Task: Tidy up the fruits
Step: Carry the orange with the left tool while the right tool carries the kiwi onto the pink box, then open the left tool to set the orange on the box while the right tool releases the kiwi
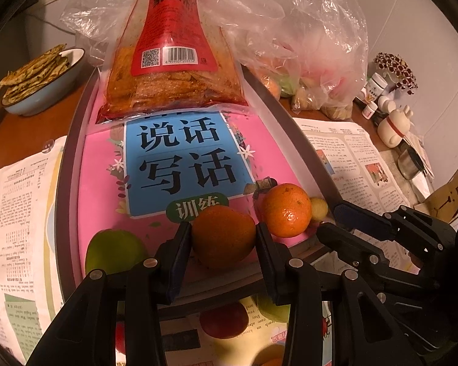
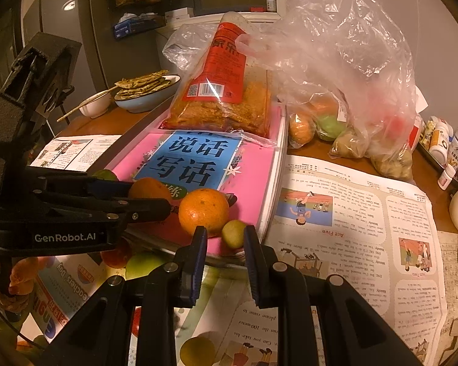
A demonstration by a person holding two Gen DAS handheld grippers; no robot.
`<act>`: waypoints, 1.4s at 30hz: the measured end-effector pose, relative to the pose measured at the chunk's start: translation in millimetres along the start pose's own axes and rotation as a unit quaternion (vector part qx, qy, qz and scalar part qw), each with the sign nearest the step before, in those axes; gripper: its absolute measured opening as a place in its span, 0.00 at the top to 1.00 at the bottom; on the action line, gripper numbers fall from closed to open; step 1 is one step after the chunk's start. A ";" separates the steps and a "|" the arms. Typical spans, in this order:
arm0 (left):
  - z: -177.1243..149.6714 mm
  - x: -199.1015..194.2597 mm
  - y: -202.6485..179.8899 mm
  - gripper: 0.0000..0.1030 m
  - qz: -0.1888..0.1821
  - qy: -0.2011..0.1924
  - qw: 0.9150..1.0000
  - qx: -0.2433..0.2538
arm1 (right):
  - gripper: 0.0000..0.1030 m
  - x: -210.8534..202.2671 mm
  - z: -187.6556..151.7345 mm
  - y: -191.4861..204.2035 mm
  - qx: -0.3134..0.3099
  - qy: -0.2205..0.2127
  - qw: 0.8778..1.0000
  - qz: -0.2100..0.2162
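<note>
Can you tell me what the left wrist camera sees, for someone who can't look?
The left gripper is shut on a round orange fruit over a pink book. Beside it sit a second orange and a green apple.

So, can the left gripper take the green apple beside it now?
Probably not yet. The left gripper is shut on an orange, so its jaws are full. The green apple itself lies uncovered just to its left, with nothing between them.
</note>
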State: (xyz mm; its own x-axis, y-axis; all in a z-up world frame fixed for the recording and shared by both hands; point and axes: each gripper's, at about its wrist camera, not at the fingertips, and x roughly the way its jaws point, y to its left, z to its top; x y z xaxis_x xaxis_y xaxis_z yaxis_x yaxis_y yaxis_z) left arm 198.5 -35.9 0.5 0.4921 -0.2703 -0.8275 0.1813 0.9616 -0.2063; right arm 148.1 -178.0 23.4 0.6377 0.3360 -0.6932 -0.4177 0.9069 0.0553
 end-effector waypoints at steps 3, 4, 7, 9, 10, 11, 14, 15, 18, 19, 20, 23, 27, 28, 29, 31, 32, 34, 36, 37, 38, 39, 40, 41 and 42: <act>-1.1 -0.3 -0.4 0.57 0.000 0.000 1.000 0.000 | 0.76 -0.5 0.0 0.5 0.002 0.000 1.000 -0.001; -1.4 -0.6 -0.2 0.57 0.001 0.000 1.000 0.001 | 0.76 -0.6 0.0 0.6 0.002 0.000 1.000 -0.001; -2.5 -1.5 -1.5 0.57 0.003 0.000 1.000 0.004 | 0.73 -1.1 0.1 0.6 0.003 -0.001 1.000 -0.002; -3.3 -2.0 -1.9 0.57 0.005 0.001 1.000 0.006 | 0.72 -2.1 0.4 -0.1 0.005 -0.002 1.000 0.000; -3.4 -2.3 -2.1 0.57 0.005 0.001 1.000 0.006 | 0.72 -2.4 0.6 -0.4 0.005 -0.002 1.000 -0.001; -3.9 -2.6 -2.0 0.57 0.005 0.001 1.000 0.005 | 0.72 -2.7 0.7 -0.3 0.005 -0.002 1.000 -0.001; -4.1 -2.7 -2.4 0.57 0.005 0.002 1.000 0.005 | 0.71 -4.0 0.8 -0.7 0.007 -0.003 1.000 -0.002; -4.1 -2.8 -2.5 0.57 0.005 0.002 1.000 0.005 | 0.71 -4.5 0.9 -1.1 0.007 -0.004 1.000 -0.002; -4.0 -3.9 -1.7 0.57 0.007 0.001 1.000 0.005 | 0.71 -6.1 1.0 -1.5 0.008 -0.005 1.000 -0.002; -3.7 -4.2 -1.7 0.57 0.008 0.001 1.000 0.005 | 0.70 -6.6 0.9 -1.6 0.008 -0.005 1.000 -0.002; -4.0 -5.4 -1.7 0.57 0.010 -0.001 1.000 0.006 | 0.70 -7.1 0.7 -1.2 0.009 -0.006 1.000 -0.003; -3.4 -8.6 -1.0 0.56 0.011 -0.007 1.000 0.005 | 0.67 -8.8 0.5 -1.6 0.010 -0.008 1.000 -0.003; -3.1 -12.7 -0.5 0.52 0.013 -0.011 1.000 0.008 | 0.63 -9.7 0.7 -1.7 0.010 -0.009 1.000 -0.005; -3.3 -13.6 -0.1 0.52 0.014 -0.011 1.000 0.008 | 0.60 -10.2 0.5 -1.8 0.011 -0.010 1.000 -0.005; -3.7 -14.5 0.2 0.52 0.014 -0.012 1.000 0.008 | 0.60 -10.5 0.4 -1.7 0.012 -0.010 1.000 -0.005; -3.4 -14.8 -0.5 0.52 0.015 -0.013 1.000 0.008 | 0.59 -11.7 0.0 -2.0 0.013 -0.011 1.000 -0.006; -3.8 -15.8 -0.6 0.52 0.015 -0.014 1.000 0.009 | 0.59 -12.3 -0.2 -2.0 0.013 -0.011 1.000 -0.007; -3.8 -16.8 -1.7 0.52 0.017 -0.015 1.000 0.010 | 0.59 -13.7 -0.2 -2.6 0.015 -0.012 1.000 -0.008; -4.2 -19.0 -2.9 0.52 0.017 -0.017 1.000 0.013 | 0.59 -15.1 -0.2 -3.0 0.015 -0.013 1.000 -0.009; -4.4 -19.6 -3.3 0.52 0.018 -0.018 1.000 0.013 | 0.59 -15.9 -0.2 -2.9 0.015 -0.014 1.000 -0.010; -4.9 -20.9 -3.8 0.52 0.019 -0.020 1.000 0.015 | 0.58 -16.4 -0.2 -3.1 0.016 -0.015 1.000 -0.010; -5.1 -21.7 -4.0 0.52 0.020 -0.020 0.999 0.015 | 0.58 -17.0 -0.1 -3.1 0.016 -0.015 1.000 -0.010; -5.1 -22.4 -4.2 0.51 0.020 -0.021 0.999 0.016 | 0.57 -17.6 0.0 -3.2 0.016 -0.016 1.000 -0.010; -5.5 -23.7 -4.3 0.51 0.021 -0.022 0.999 0.016 | 0.56 -18.1 0.0 -3.2 0.017 -0.016 1.000 -0.010; -5.6 -24.7 -4.3 0.51 0.022 -0.023 0.999 0.017 | 0.55 -18.6 0.0 -3.2 0.017 -0.017 1.000 -0.010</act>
State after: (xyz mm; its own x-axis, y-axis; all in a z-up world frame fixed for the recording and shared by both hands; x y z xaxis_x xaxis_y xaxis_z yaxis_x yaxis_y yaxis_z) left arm 180.8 -33.1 18.9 0.5392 -0.2314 -0.8098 0.1870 0.9704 -0.1527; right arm 137.6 -187.1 36.1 0.6675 0.3261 -0.6694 -0.3834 0.9212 0.0664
